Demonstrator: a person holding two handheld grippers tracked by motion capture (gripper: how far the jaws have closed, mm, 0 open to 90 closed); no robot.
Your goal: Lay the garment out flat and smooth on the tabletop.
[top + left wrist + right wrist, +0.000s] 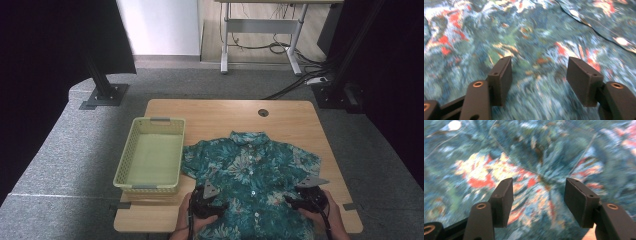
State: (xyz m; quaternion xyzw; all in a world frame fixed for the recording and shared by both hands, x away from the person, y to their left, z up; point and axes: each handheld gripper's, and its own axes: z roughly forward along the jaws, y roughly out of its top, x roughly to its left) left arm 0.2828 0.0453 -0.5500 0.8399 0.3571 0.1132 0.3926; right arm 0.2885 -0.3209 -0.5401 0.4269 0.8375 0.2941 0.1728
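High view gives me a light wooden table (215,112) with rounded corners and a dark round cable hole (263,112) near its far edge, standing on grey carpet (60,160). Beyond it I see a white wall panel (160,27), a grey-framed desk (260,30) with loose cables on the floor under it, and black stand posts bolted to base plates at either side.

A teal short-sleeved shirt with a floral print (250,170) lies flat on the table, collar toward the far edge, buttons up the middle, its hem reaching the near edge. Just beside its left sleeve sits a pale yellow-green plastic mesh basket (150,155).

My left gripper (206,200) rests on the shirt's lower left part, my right gripper (311,197) on its lower right edge. In the left gripper view the fingers (501,77) stand spread apart just above the blurred fabric, gripping nothing. In the right gripper view the fingers (502,200) are likewise released over the print, with a sliver of table showing at the bottom corner.

I can read no label or writing anywhere.
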